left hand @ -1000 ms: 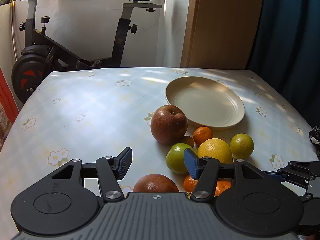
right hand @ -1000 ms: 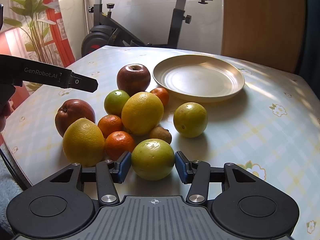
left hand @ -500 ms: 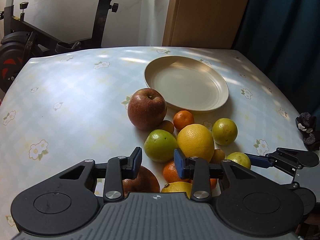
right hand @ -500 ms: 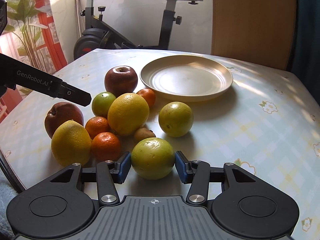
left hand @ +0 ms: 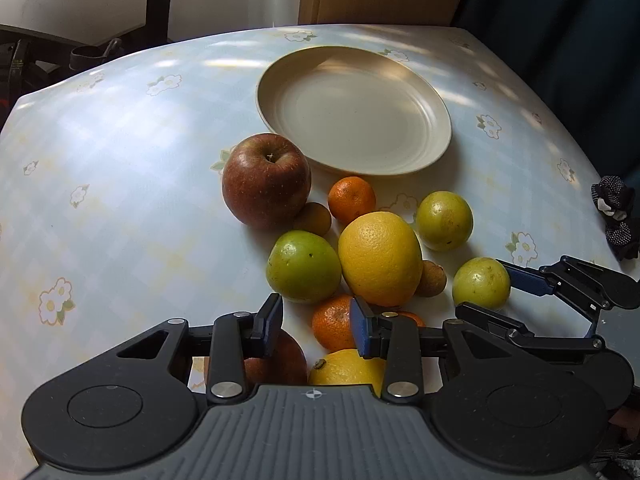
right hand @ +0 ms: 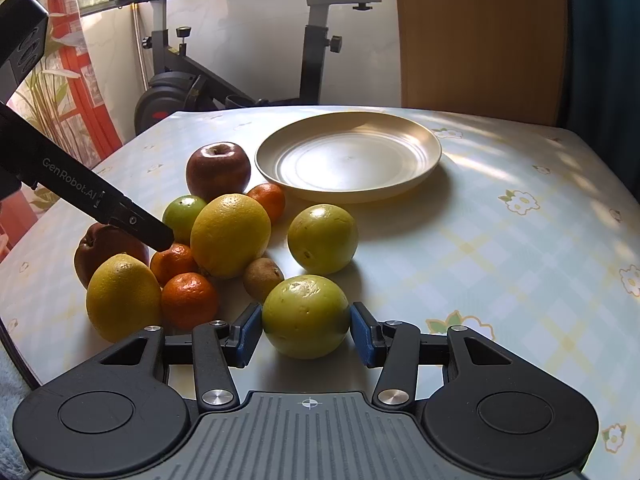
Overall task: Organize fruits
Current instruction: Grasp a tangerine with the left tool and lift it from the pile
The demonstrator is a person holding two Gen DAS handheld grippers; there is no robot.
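Right gripper (right hand: 306,332) looks clamped on the nearest green fruit (right hand: 306,316), still sitting on the tablecloth (right hand: 500,260). Left gripper (left hand: 316,330), narrowed but empty, hangs over a tangerine (left hand: 332,322). Next, I reckon: lift and carry to the empty plate (right hand: 420,172) behind.

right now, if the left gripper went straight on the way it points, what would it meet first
Most likely the mandarin showing between the left gripper fingers, just ahead of them; depth is unclear, so the apple beside it could be brushed.
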